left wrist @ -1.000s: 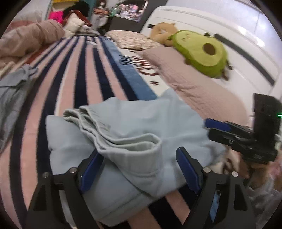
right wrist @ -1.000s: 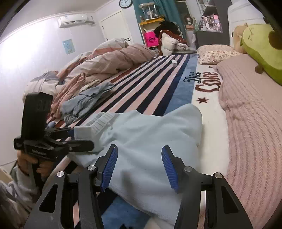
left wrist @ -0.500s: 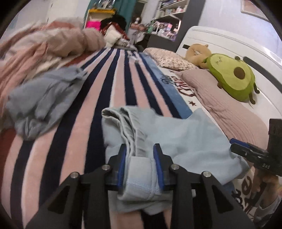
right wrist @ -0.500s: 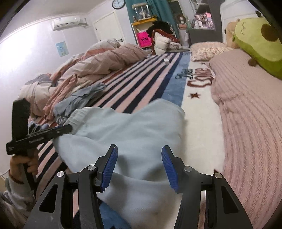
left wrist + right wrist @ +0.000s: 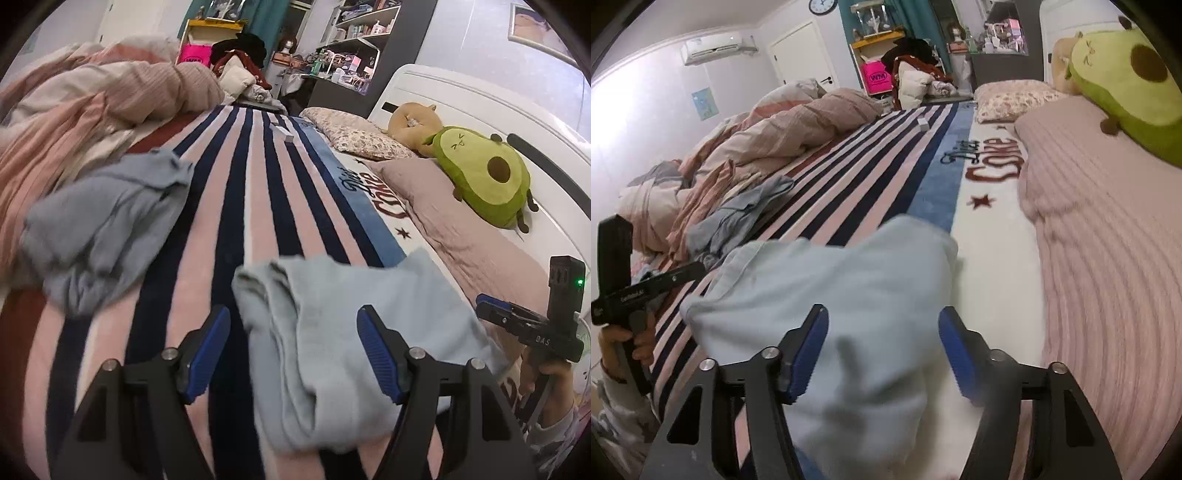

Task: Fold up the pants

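The light blue pants [image 5: 354,325] lie folded in a bundle on the striped blanket [image 5: 258,206], waistband folds towards the left. My left gripper [image 5: 293,350] is open, its blue pads either side of the bundle's near edge, holding nothing. The pants also show in the right wrist view [image 5: 827,295]. My right gripper [image 5: 882,354] is open just above the pants' near end, empty. The right gripper shows in the left wrist view [image 5: 532,328] at the right edge; the left gripper shows in the right wrist view [image 5: 646,288] at the left.
A crumpled grey-blue garment [image 5: 107,221] lies left of the pants. A pink duvet heap [image 5: 92,99] fills the far left. A pink pillow [image 5: 461,221], an avocado plush [image 5: 484,181] and a white headboard [image 5: 480,107] stand on the right.
My left gripper was shut on the pants' edge half a second ago and has now opened and let go. The pants bundle settled on the blanket. The right gripper stayed open.
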### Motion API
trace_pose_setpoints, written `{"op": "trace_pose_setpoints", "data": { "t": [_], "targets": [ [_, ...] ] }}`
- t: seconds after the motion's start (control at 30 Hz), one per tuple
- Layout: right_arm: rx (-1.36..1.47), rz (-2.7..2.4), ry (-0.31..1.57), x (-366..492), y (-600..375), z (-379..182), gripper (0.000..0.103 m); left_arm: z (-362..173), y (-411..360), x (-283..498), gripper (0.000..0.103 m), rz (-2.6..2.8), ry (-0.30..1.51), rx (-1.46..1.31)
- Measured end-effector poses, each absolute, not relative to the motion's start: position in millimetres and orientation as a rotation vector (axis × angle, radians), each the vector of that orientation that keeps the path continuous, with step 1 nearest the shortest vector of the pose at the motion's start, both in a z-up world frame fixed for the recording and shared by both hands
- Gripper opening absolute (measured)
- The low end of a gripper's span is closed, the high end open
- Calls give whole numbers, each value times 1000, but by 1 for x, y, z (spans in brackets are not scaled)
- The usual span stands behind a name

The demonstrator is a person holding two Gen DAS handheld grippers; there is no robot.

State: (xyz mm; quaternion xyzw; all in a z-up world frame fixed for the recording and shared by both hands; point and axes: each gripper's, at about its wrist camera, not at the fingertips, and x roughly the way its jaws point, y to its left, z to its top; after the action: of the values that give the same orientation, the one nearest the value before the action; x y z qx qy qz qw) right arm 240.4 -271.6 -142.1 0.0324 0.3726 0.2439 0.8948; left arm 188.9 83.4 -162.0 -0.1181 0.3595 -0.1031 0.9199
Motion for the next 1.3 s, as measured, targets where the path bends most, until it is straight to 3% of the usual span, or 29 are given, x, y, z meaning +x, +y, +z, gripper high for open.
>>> {"op": "trace_pose_setpoints", "data": {
  "t": [0.27, 0.47, 0.53, 0.73, 0.9, 1.3],
  "targets": [
    [89, 491, 891, 260, -266, -178, 66, -208, 83, 224, 68, -233, 914, -284],
    [201, 548, 946, 260, -274, -192, 66, -217, 87, 220, 68, -298, 931, -383],
    [218, 587, 962, 259, -271, -194, 49, -217, 82, 219, 63, -313, 934, -370],
    [166, 612, 909, 248, -263, -184, 26, -210, 71, 216, 32, -307, 908, -311],
    [167, 619, 864, 241, -260, -168, 22, -195, 65, 203, 25, -301, 853, -241],
    [119, 663, 784, 196, -214, -108, 19, -151, 98, 146, 22, -300, 730, -230]
  ]
}}
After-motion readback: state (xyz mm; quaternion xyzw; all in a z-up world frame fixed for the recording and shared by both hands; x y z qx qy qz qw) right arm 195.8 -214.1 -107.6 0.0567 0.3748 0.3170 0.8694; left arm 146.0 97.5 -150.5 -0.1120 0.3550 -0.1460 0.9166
